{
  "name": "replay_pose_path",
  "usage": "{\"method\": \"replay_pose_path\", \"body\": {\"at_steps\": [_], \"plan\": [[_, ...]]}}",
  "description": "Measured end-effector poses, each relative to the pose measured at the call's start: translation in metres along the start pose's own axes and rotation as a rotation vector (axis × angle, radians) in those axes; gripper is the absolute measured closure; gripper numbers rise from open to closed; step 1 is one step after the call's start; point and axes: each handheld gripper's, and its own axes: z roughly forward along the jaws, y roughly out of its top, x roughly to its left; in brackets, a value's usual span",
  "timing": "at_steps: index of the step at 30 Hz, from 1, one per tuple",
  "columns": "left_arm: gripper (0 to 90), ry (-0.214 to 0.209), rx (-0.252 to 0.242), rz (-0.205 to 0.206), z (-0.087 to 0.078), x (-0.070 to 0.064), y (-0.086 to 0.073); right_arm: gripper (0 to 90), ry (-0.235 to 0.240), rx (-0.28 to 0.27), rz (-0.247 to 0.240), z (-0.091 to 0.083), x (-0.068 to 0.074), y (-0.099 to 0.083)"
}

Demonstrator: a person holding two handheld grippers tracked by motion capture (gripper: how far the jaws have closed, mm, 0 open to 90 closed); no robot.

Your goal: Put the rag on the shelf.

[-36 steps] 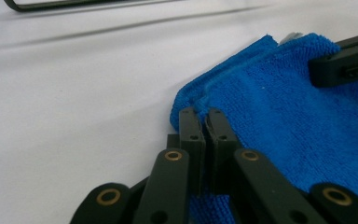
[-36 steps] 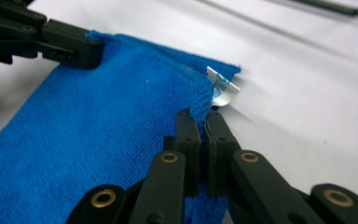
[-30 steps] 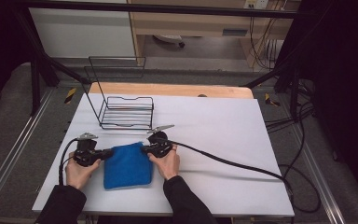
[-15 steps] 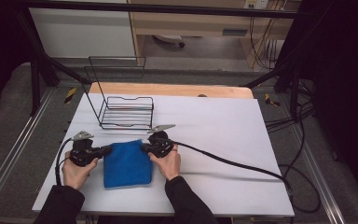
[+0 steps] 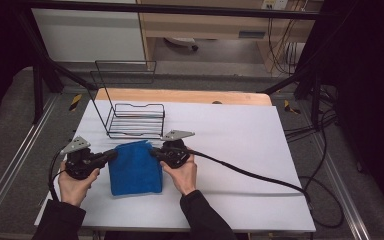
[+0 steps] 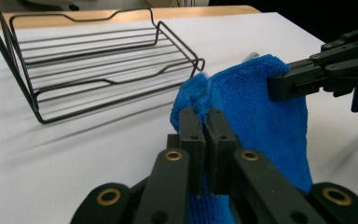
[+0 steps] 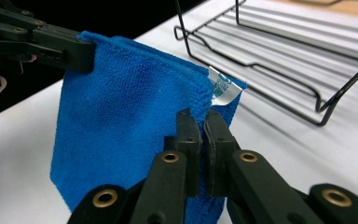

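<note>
so over the last second the folded blue microfibre cloth got squared up flatter on the white table, left gripper and right gripper both clamped on its far corners, black wire rack at 12 o'clock, probably its destination.

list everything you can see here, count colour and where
microfibre cloth: 1, blue, near-left part of the table, far corners lifted by both tongs
care tag: 1, white, on the cloth corner by the right tongs
wire rack: 1, black, on the table beyond the cloth
table cover: 1, white, over a wooden table
cables: black, trailing from each tongs
left tongs: 1, black, shut on the cloth's left far corner
right tongs: 1, black, shut on the right far corner
hands: 2, dark sleeves, near edge
</note>
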Motion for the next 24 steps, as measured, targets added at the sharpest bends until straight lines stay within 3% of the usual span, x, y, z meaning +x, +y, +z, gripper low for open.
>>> {"method": "replay_pose_path", "body": {"at_steps": [14, 24], "plan": [[87.2, 0.008, -0.094, 0.069, -0.019, -0.017, 0.016, 87.4, -0.017, -0.089, -0.048, -0.025, 0.007, 0.016], [87.2, 0.016, -0.136, 0.084, -0.024, -0.025, 0.023, 87.4, -0.027, -0.142, -0.071, -0.039, 0.008, 0.025]]}}
